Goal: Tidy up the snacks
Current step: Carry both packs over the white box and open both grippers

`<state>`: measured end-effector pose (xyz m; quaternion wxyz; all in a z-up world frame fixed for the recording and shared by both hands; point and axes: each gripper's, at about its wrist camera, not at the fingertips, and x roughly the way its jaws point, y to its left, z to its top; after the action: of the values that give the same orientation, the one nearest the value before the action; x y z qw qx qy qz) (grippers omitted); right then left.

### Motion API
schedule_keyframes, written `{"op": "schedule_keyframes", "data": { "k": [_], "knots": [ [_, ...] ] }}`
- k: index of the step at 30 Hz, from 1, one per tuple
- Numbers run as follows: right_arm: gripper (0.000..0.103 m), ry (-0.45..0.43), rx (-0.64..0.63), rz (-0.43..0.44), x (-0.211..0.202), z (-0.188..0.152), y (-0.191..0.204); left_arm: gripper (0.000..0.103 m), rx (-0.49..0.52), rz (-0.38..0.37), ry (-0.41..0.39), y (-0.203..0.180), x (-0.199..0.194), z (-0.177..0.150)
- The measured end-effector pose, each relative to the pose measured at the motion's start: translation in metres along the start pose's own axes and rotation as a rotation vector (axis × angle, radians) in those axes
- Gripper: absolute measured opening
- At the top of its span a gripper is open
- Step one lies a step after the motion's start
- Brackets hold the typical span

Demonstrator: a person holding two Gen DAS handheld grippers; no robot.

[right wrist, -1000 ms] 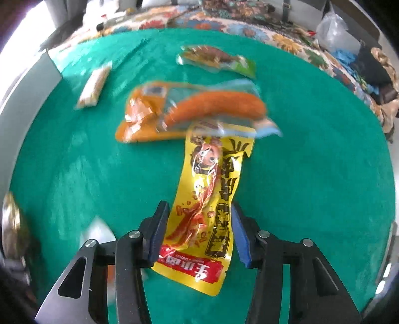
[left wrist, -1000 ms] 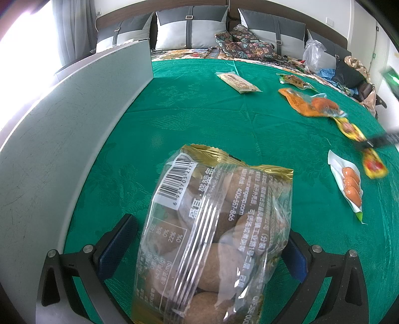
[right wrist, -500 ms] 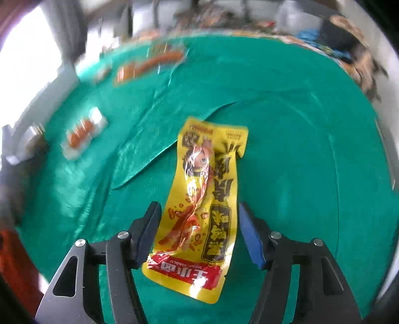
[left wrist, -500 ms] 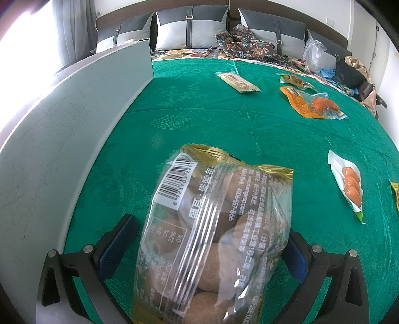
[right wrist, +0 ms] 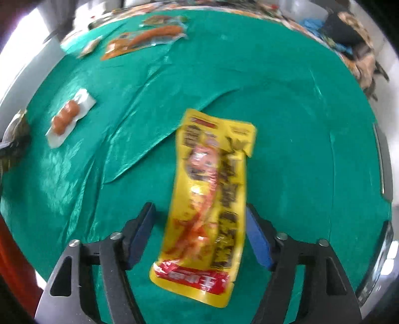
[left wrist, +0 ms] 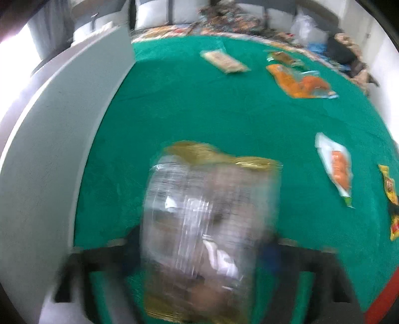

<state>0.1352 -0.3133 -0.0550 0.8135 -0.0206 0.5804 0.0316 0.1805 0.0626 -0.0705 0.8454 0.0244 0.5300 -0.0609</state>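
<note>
Lying flat on the green cloth [right wrist: 286, 99], item one: a long yellow snack packet [right wrist: 209, 204] with a red band at its near end, set lengthwise between the fingers of the right gripper [right wrist: 199, 234]. Those blue-padded fingers [right wrist: 141, 231] stand apart, the right one at the packet's edge, the left one with a strip of cloth showing between; nothing is clamped.

Item two: a clear bag of brown round snacks [left wrist: 209, 229] with a gold top seam, in the near centre of the left wrist view, heavily blurred. The left gripper [left wrist: 202, 251] shows only as dark smears either side of the bag; whether its fingers press the bag or stand off it cannot be told.

Item three: a white sleeve of small orange sausages [right wrist: 68, 117], left of the yellow packet and well apart from it.

Item four: an orange-and-clear sausage packet [right wrist: 144, 40], far left, with a smaller green-edged packet [right wrist: 162, 20] just beyond it.

Item five: a pale tan bar wrapper [left wrist: 224, 61], far centre in the left wrist view.

Surroundings: a grey upright panel [left wrist: 49, 139] along the left edge of the cloth; grey cushions [left wrist: 154, 15] and patterned bedding [left wrist: 237, 22] at the far end.
</note>
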Motion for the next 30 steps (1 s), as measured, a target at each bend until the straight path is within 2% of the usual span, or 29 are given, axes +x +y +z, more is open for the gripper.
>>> {"op": "schedule_keyframes", "data": {
  "k": [1, 2, 7, 9, 12, 15, 18, 22, 25, 27, 30],
  "knots": [
    [0.053, -0.003, 0.031, 0.019, -0.004, -0.001, -0.005, 0.063, -0.007, -0.025, 0.001, 0.002, -0.003, -0.002],
    [0.043, -0.013, 0.057, 0.056, -0.01, -0.003, -0.011, 0.062, -0.015, -0.048, -0.003, 0.003, -0.006, -0.005],
    [0.042, -0.004, 0.151, 0.137, -0.021, -0.018, -0.033, 0.061, -0.08, -0.128, -0.037, 0.012, -0.027, -0.02],
    [0.042, -0.044, 0.227, 0.221, -0.032, -0.025, -0.045, 0.061, -0.115, -0.177, -0.058, 0.014, -0.041, -0.024],
    [0.042, -0.103, 0.286, 0.304, -0.052, -0.027, -0.051, 0.061, -0.16, -0.25, -0.105, 0.017, -0.071, -0.024],
    [0.042, -0.154, 0.286, 0.368, -0.073, -0.016, -0.036, 0.061, -0.202, -0.32, -0.172, 0.026, -0.106, -0.019],
    [0.042, -0.201, 0.22, 0.424, -0.102, 0.006, -0.003, 0.061, -0.245, -0.361, -0.247, 0.05, -0.146, -0.017],
    [0.043, -0.261, 0.114, 0.527, -0.128, 0.046, 0.074, 0.061, -0.296, -0.311, -0.329, 0.106, -0.193, -0.02],
    [0.044, -0.292, 0.011, 0.617, -0.152, 0.069, 0.14, 0.062, -0.339, -0.184, -0.364, 0.162, -0.213, -0.03],
    [0.044, -0.297, -0.079, 0.676, -0.164, 0.086, 0.198, 0.062, -0.394, -0.1, -0.357, 0.201, -0.216, -0.04],
    [0.044, -0.287, -0.205, 0.748, -0.177, 0.103, 0.287, 0.062, -0.486, -0.026, -0.326, 0.255, -0.211, -0.06]
  ]
}}
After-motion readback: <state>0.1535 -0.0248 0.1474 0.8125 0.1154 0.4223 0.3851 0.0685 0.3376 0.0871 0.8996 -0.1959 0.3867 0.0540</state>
